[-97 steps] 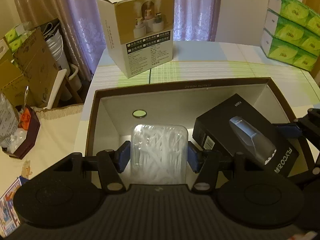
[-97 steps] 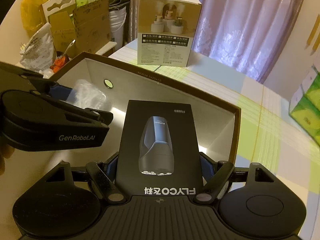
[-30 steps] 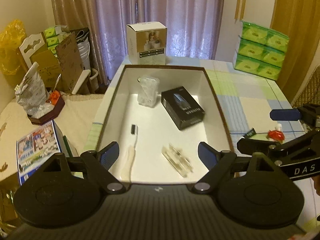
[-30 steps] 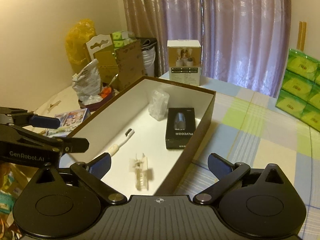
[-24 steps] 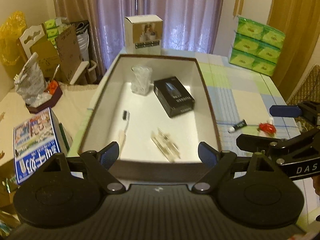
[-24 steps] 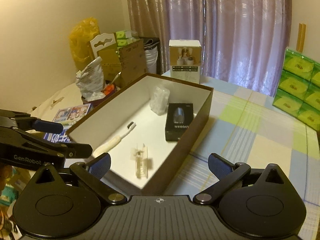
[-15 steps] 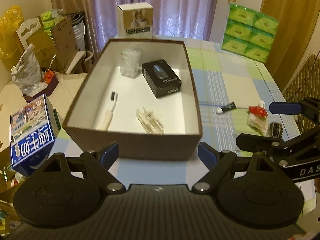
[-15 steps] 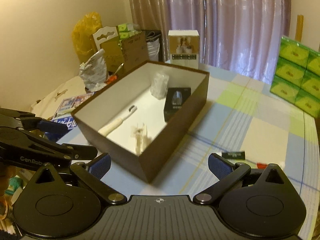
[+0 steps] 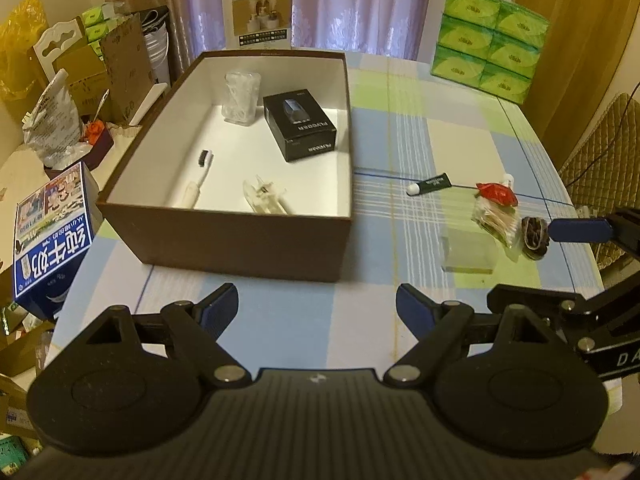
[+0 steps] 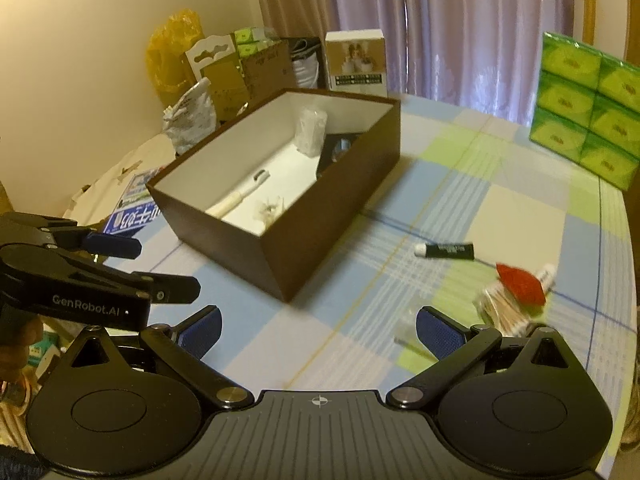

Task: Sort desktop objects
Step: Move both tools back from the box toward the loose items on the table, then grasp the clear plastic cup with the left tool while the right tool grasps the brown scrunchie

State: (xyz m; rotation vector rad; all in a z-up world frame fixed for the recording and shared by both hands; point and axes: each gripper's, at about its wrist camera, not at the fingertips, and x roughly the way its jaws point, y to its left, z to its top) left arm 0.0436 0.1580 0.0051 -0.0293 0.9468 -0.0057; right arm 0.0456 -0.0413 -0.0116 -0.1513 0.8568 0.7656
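Note:
The brown box holds a clear tub of floss picks, a black shaver box, a toothbrush and a clear packet. On the checked cloth to its right lie a black tube, a red-topped bag of swabs, a clear block and a dark bundle. My left gripper is open above the cloth in front of the box. My right gripper is open too, near the swabs, holding nothing.
A white product box stands behind the brown box. Green tissue packs are stacked at the far right. A blue milk carton, cardboard and bags crowd the left side off the table. A chair stands at the right edge.
Both grippers let go of the floss tub and the shaver box inside the brown box, opened, and pulled back and up. The loose items to the right have come into view.

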